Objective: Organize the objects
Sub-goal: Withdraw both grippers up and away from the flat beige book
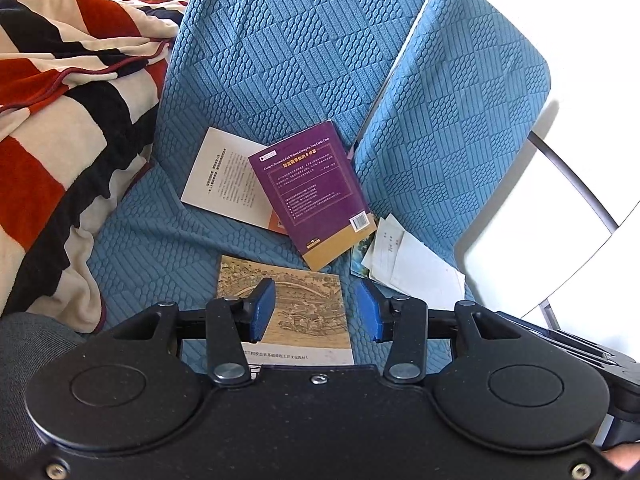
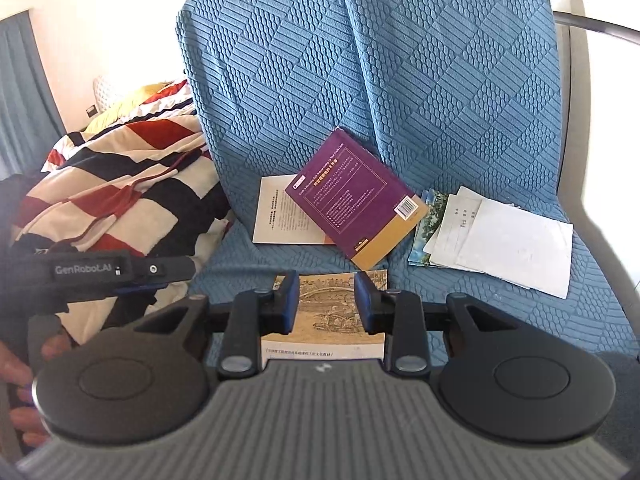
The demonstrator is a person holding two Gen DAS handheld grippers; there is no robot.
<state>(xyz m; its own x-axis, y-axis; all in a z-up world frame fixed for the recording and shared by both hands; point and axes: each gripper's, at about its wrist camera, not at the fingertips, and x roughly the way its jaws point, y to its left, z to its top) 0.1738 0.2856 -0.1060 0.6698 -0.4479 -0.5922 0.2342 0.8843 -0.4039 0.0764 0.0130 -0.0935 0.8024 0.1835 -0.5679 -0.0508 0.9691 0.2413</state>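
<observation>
A tan book with an old painting on its cover [image 1: 308, 280] [image 2: 332, 312] lies flat at the front of the blue sofa seat [image 1: 160, 248]. Behind it a purple book [image 1: 312, 192] [image 2: 354, 196] rests tilted across a white book [image 1: 224, 176] [image 2: 280, 212]. Loose white papers [image 1: 412, 264] [image 2: 512, 240] and a picture card [image 2: 424, 220] lie to the right. My left gripper [image 1: 316, 308] hovers open over the tan book, nothing between its blue pads. My right gripper [image 2: 325, 304] hovers open over the same book, also holding nothing.
A red, black and cream striped blanket [image 1: 60, 120] [image 2: 120, 200] is heaped on the left of the seat. Blue back cushions [image 1: 280, 60] [image 2: 440, 80] stand behind. The left gripper's black body [image 2: 88, 270] and a hand [image 2: 20, 380] show at the left of the right wrist view. A white surface [image 1: 560, 220] lies right.
</observation>
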